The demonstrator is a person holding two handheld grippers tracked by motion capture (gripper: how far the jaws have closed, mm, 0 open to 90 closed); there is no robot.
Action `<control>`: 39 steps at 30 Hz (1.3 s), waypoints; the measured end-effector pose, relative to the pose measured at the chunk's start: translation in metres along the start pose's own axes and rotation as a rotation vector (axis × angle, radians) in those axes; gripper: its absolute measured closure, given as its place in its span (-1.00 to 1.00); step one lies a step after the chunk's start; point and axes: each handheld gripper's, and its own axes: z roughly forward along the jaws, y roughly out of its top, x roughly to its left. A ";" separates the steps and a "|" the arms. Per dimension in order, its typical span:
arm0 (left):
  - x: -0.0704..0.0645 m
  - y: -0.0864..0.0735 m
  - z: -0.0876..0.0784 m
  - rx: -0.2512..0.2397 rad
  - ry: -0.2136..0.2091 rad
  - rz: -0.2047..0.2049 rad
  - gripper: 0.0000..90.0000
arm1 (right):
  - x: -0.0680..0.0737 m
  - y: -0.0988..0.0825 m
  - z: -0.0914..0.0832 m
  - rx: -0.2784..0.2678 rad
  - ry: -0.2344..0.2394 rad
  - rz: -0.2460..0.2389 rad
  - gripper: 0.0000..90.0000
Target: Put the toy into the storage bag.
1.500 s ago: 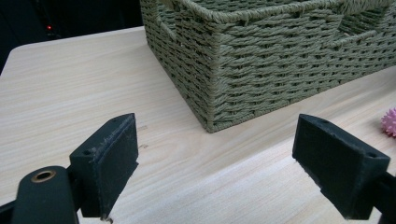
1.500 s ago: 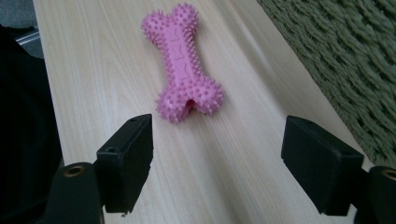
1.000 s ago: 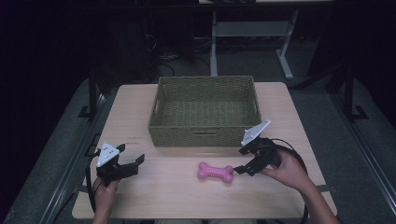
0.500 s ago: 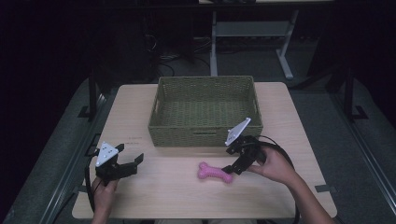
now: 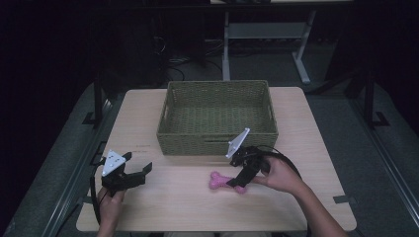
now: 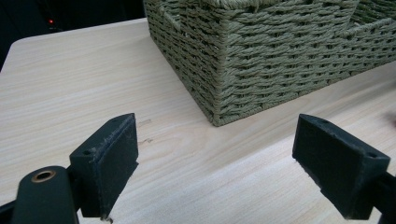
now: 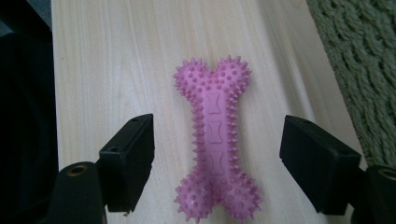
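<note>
The right hand-held gripper (image 5: 236, 181) has slid in from the side and now sits over the pink bone toy (image 5: 223, 181), jaws spread wide on either flank, not touching it. The spiky rubber bone lies flat on the pale wood table (image 5: 173, 207) just in front of the woven green basket (image 5: 217, 116), long axis parallel to the basket's front wall. Left hand-held gripper (image 5: 141, 172) hovers wide open, empty, near the basket's front-left corner.
</note>
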 end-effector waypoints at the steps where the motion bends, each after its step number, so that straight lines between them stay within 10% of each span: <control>1: 0.000 0.000 0.000 0.000 0.001 0.000 -0.69 | 0.000 0.001 0.002 0.004 0.003 -0.003 -0.40; 39: 0.000 0.000 -0.001 -0.008 0.001 -0.005 -0.69 | 0.000 0.003 0.040 0.115 -0.009 -0.058 -0.03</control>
